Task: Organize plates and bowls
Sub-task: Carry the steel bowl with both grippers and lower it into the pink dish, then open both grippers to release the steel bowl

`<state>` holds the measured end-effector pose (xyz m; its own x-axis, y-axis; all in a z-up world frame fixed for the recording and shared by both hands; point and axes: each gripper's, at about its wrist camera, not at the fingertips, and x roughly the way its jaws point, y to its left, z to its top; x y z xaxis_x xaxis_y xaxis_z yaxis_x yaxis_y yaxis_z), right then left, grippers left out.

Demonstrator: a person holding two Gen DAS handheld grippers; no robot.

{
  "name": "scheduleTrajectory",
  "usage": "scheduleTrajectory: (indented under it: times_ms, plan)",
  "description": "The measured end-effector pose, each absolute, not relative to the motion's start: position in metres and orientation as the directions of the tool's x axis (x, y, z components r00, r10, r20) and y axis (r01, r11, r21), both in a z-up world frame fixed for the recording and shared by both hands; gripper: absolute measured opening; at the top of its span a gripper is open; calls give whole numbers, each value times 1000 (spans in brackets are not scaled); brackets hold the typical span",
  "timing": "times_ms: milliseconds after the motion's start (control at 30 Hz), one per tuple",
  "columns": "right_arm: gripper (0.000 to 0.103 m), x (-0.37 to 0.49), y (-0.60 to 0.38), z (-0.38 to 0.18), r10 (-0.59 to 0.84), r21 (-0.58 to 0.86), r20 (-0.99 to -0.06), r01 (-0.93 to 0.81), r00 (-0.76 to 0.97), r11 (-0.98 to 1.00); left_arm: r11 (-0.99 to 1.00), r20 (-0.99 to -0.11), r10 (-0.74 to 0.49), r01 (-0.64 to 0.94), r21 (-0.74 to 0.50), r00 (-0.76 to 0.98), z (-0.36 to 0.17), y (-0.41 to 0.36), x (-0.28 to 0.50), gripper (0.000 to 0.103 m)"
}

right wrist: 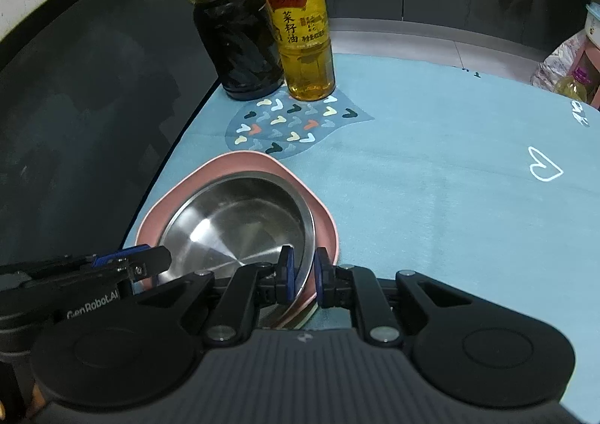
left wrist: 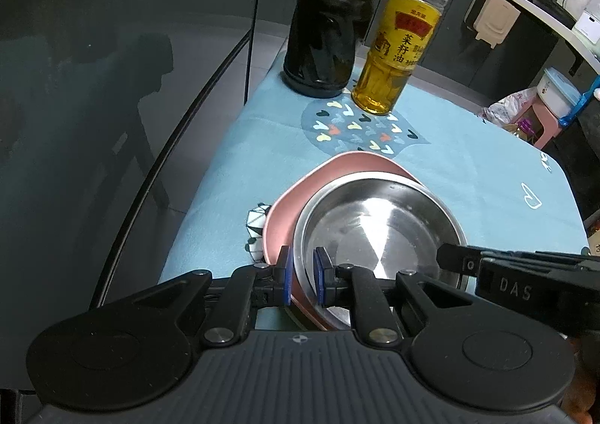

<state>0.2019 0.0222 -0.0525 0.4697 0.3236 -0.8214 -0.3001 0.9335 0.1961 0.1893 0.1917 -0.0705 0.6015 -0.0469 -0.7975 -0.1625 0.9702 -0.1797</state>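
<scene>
The round stainless-steel bowl (left wrist: pixel 378 225) sits nested in the pink rounded-square plate (left wrist: pixel 285 214) (stacked, presumably, to move as one). The left gripper (left wrist: pixel 303 276) and right gripper (right wrist: pixel 303 276) each have narrow jaws pinching opposite rims of both dishes, probably for a balanced lift.

Two bottles (right wrist: pixel 262 23) block the far corner; cloth (right wrist: pixel 431 180) rightward lies open.

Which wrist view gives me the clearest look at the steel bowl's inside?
The right wrist view: the steel bowl sits in the pink plate with most of its interior open to view. In the left wrist view the steel bowl is partly covered by the right gripper crossing its near right rim.
</scene>
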Motion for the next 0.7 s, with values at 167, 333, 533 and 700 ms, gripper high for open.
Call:
scheduleTrajectory:
  times_ms: [167, 333, 533, 700]
  plan:
    - [7, 204, 26, -57, 318, 191, -827, -299, 464, 935, 971, -793, -39, -165, -174, 608, -69, 193, 190, 11]
    - [7, 204, 26, -57, 319, 193, -827, -300, 462, 934, 969, -791, -45, -167, -184, 610, -68, 194, 189, 11]
    - [25, 199, 15, -45, 364, 244, -802, -296, 474, 924, 955, -782, -55, -196, -222, 620, -59, 199, 184, 16]
    - [40, 193, 6, -36, 342, 226, -792, -278, 506, 934, 950, -769, -31, -220, -221, 639, -53, 201, 178, 23]
